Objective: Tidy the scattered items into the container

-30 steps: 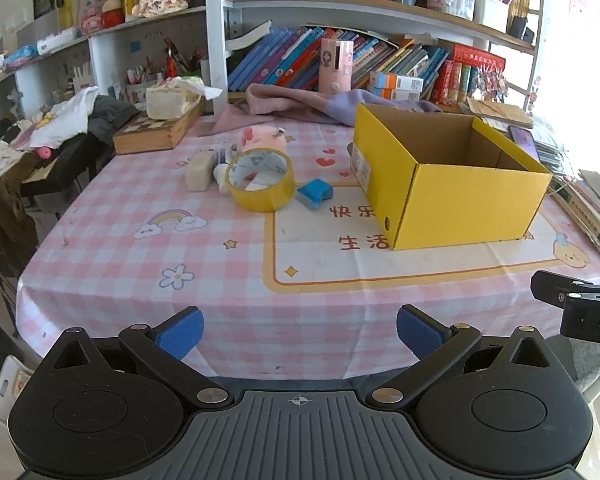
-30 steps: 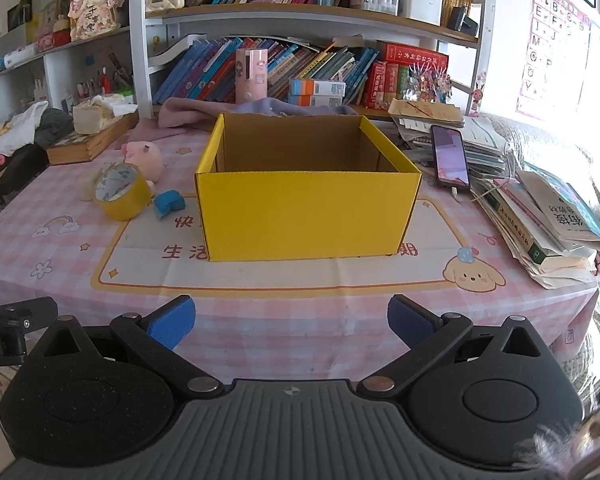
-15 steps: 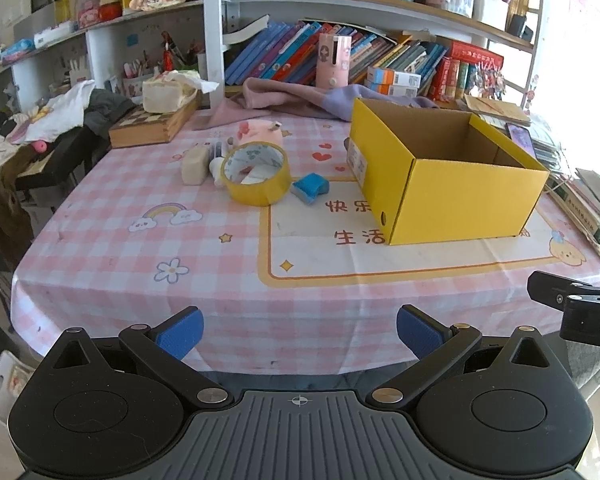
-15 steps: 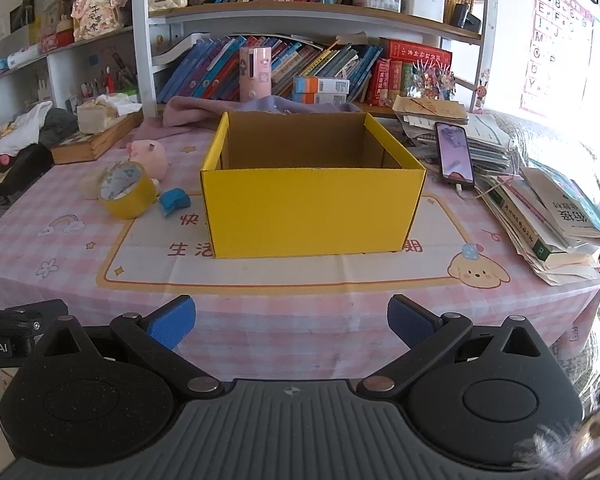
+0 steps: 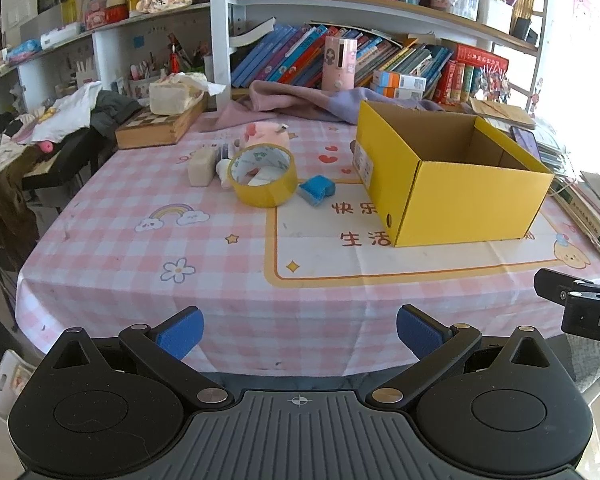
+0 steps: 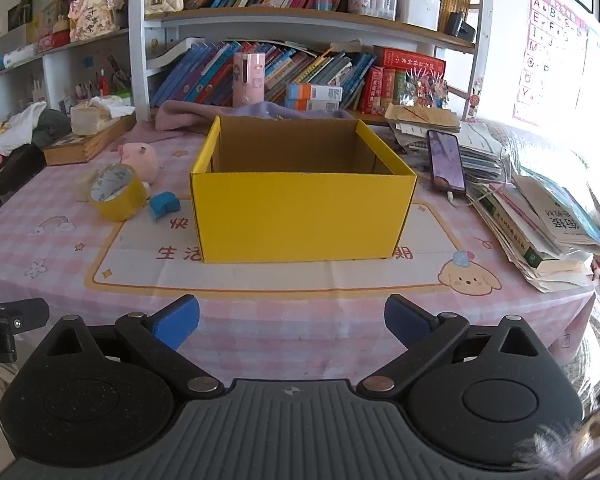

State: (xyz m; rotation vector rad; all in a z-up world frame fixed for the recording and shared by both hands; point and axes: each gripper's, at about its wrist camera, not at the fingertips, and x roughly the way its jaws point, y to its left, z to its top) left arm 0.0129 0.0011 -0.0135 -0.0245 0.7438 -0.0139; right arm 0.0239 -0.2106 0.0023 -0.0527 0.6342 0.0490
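Jaws on left gripper (image 5: 298, 330) wide apart, blue pads holding nothing, hanging off the near table edge. Right gripper (image 6: 292, 322) same: spread wide, nothing between the pads, also short of the table.

Versus a second ago: both views sit a bit closer to the table, left view shifted so the clutter sits more central. Nothing on the table has moved.

Yellow open-top cardboard box (image 6: 300, 216) stands on the pink checked tablecloth (image 5: 140, 248), on the white printed panel. Inside only bare brown walls visible; floor mostly hidden from both views, no items seen in it.

Scattered items all left of the box: yellow roll of packing tape (image 5: 263, 179) standing tilted on its edge, small blue eraser-like block (image 5: 317, 189) just beside it, between tape and box. Pale beige rectangular block (image 5: 201, 167) left of the tape, pink plush pig (image 5: 265, 135) behind it. Something small and white tucked by the tape, can't tell what.

Black phone (image 6: 446, 162) lies on the book stack right of the box.
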